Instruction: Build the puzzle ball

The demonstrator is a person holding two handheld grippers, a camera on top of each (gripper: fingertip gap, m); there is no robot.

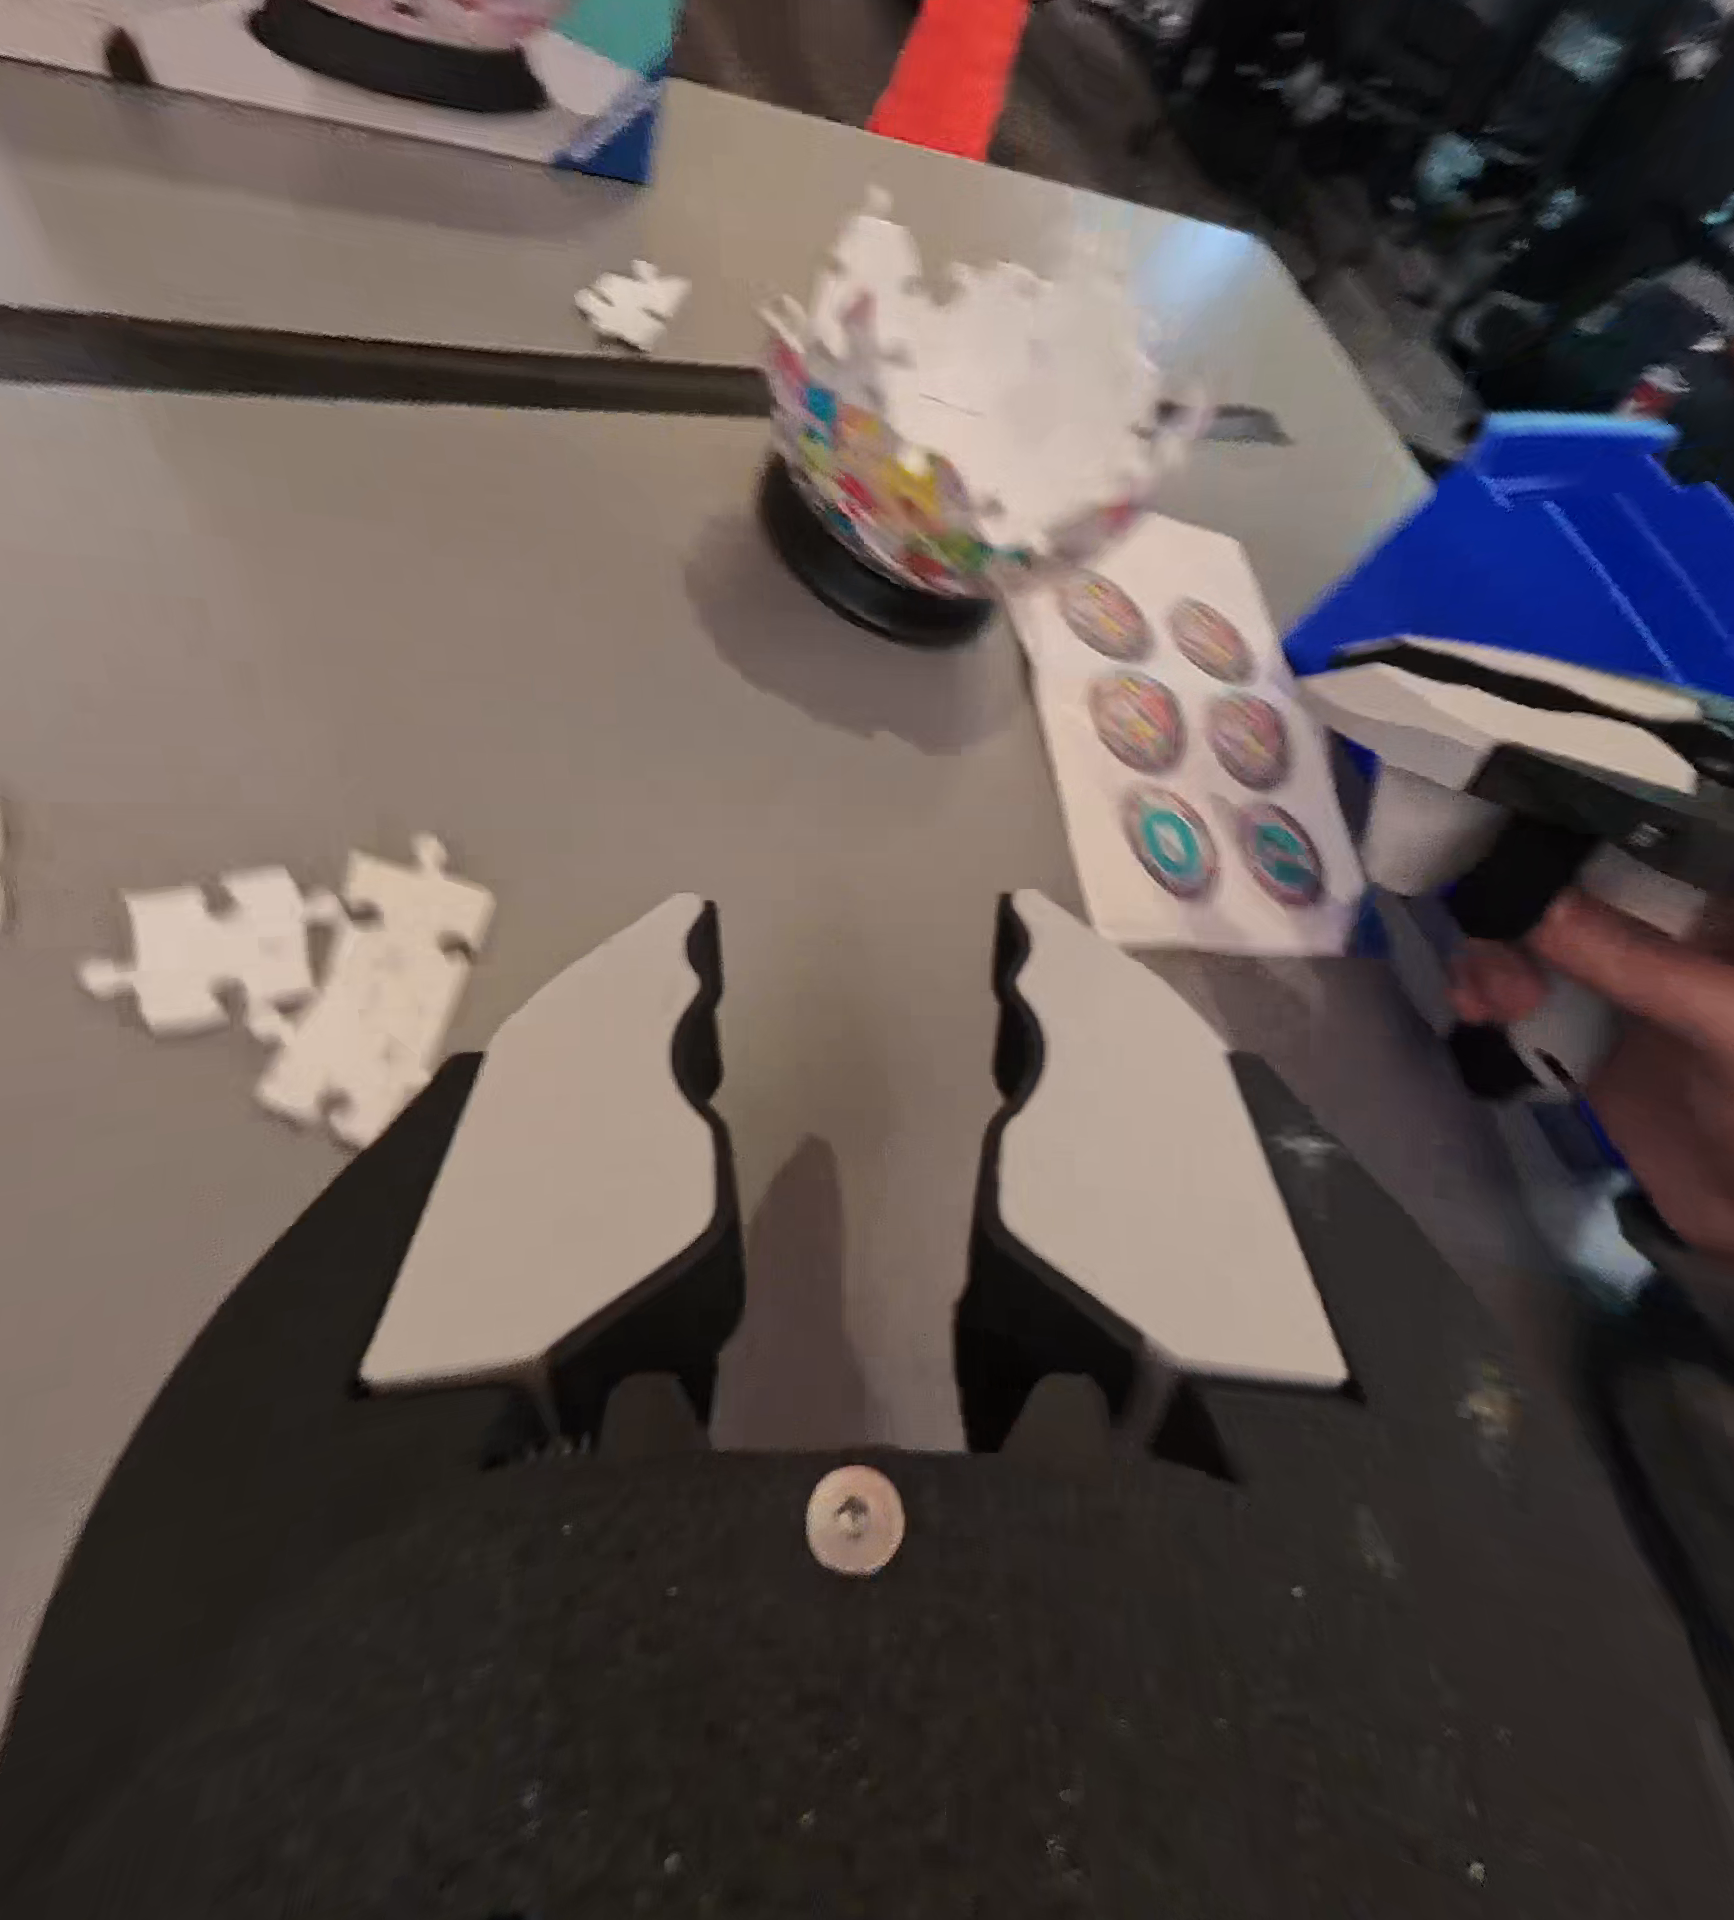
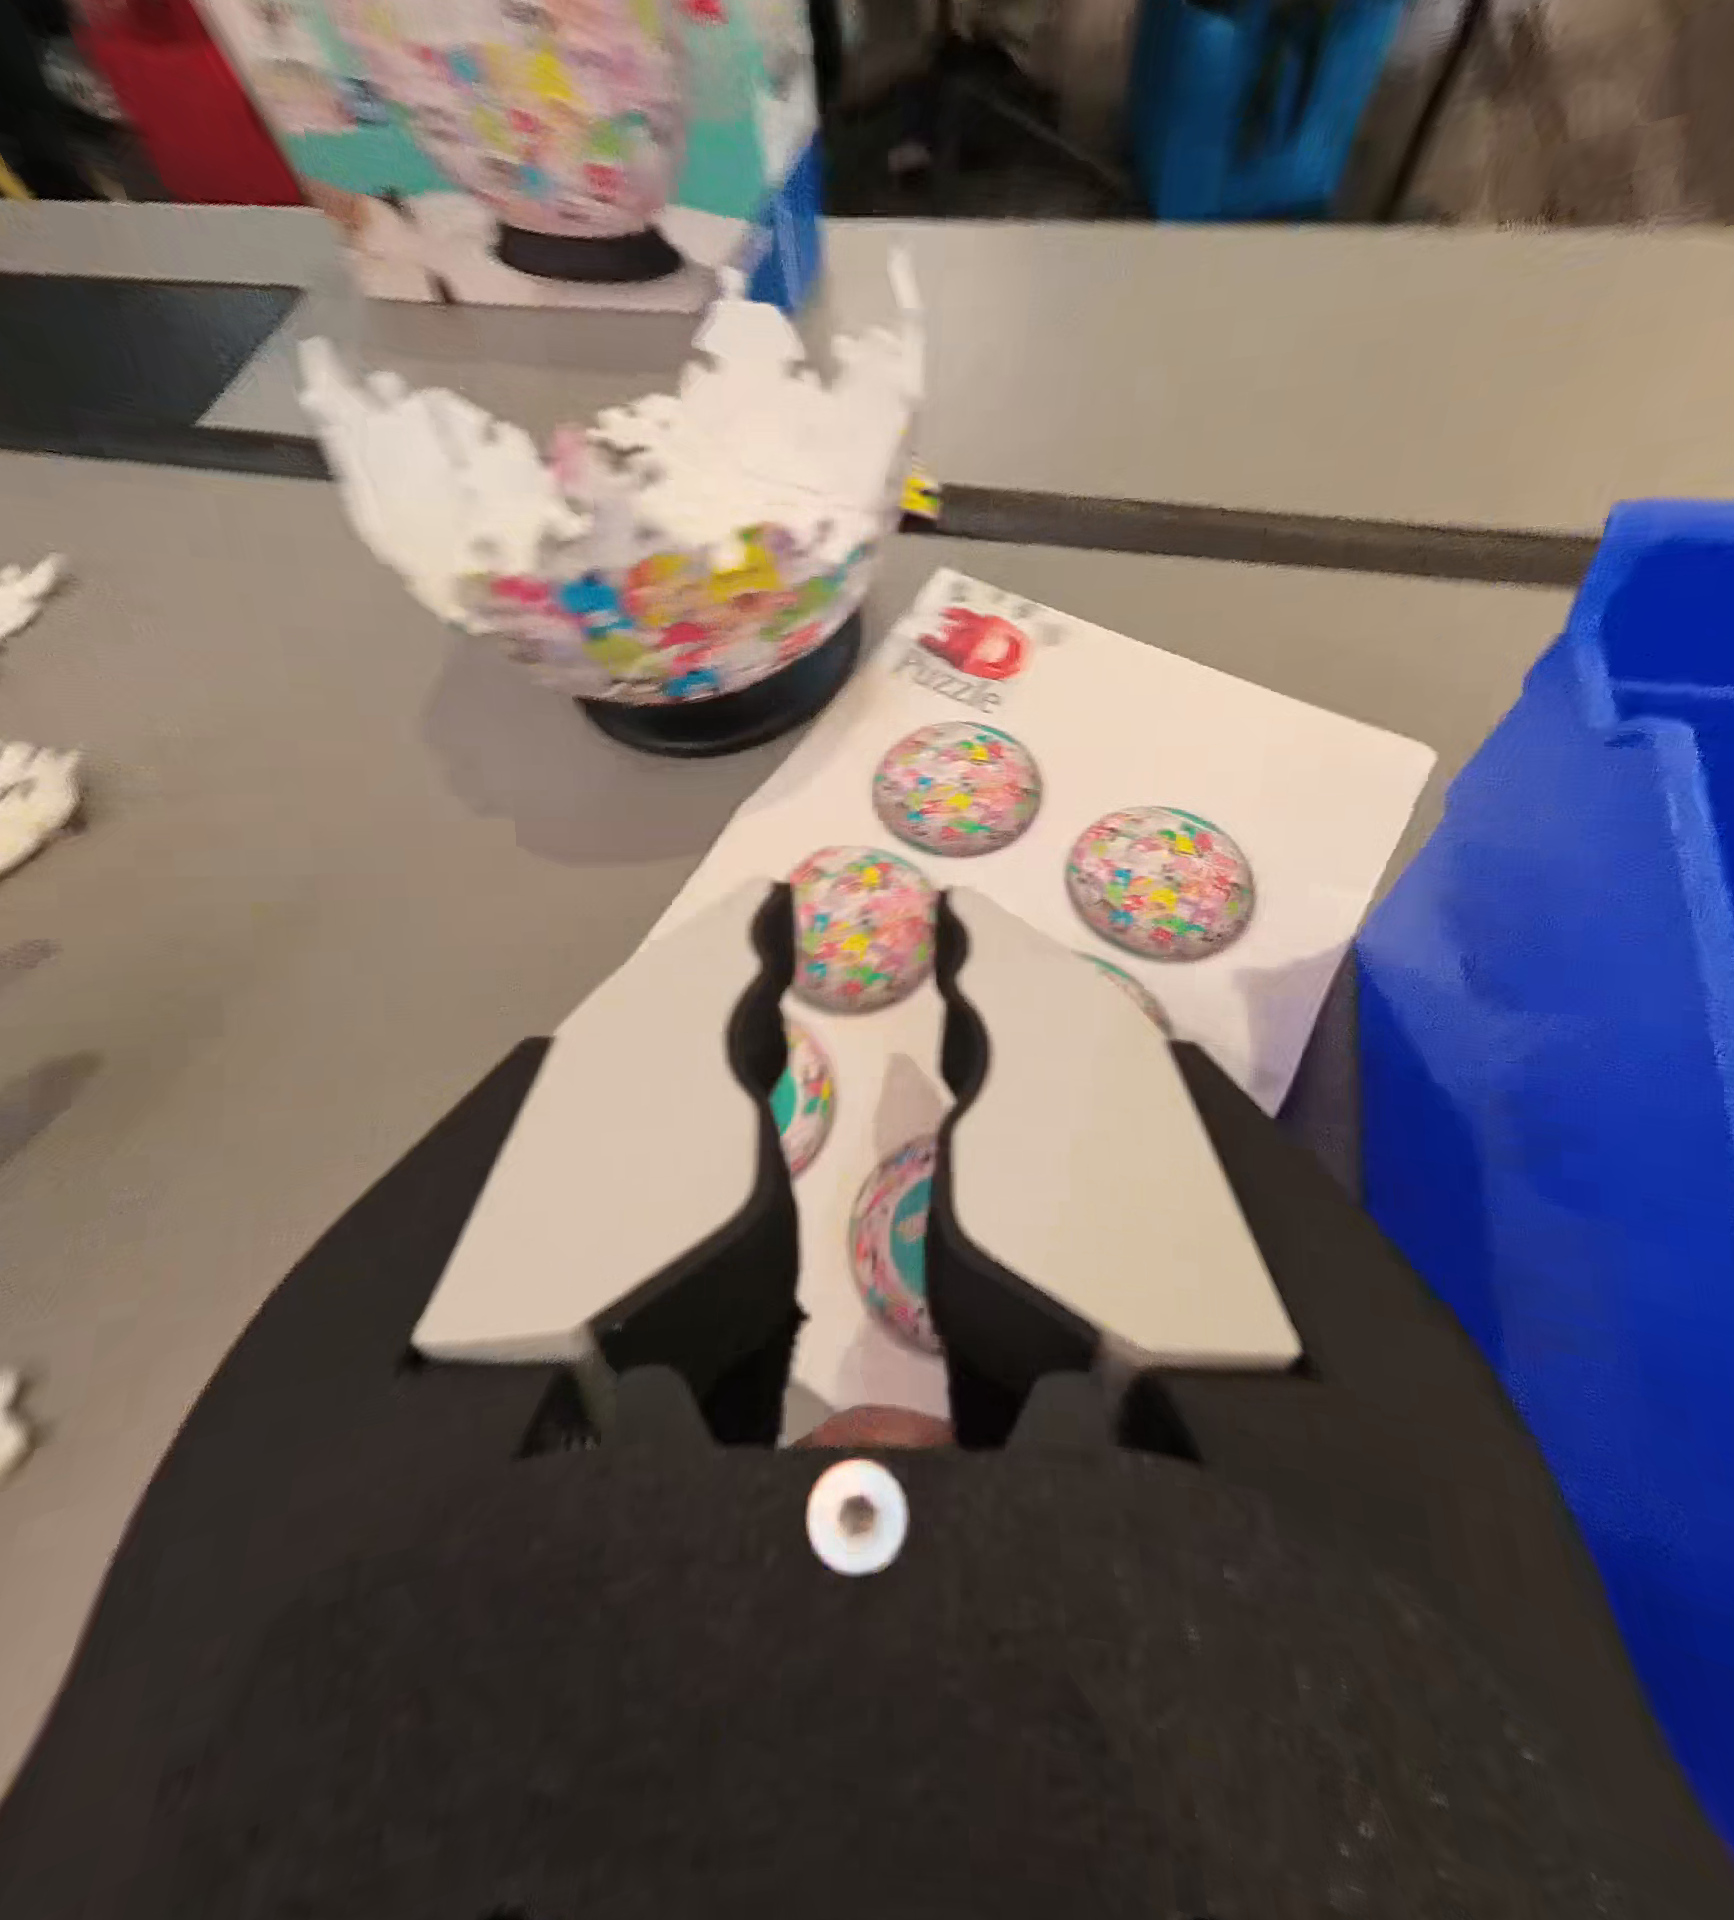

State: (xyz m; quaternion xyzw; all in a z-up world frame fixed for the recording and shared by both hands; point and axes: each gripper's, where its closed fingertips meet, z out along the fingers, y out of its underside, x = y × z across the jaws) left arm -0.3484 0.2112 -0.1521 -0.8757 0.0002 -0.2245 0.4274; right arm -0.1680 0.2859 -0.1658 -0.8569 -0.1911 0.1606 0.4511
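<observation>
Hovering over grey desk (image 1: 427, 582), your left tongs (image 1: 852, 925) gape wide, empty. Right tongs (image 2: 863, 904) narrowed but not closed, empty, above instruction sheet (image 2: 1206, 727). Half-built puzzle ball (image 2: 634, 561) sits upright on black stand (image 2: 738, 717) mid-desk, touching sheet corner. Loose white pieces (image 1: 302, 977) lie left. Blue bin (image 2: 1621, 935) right.
</observation>
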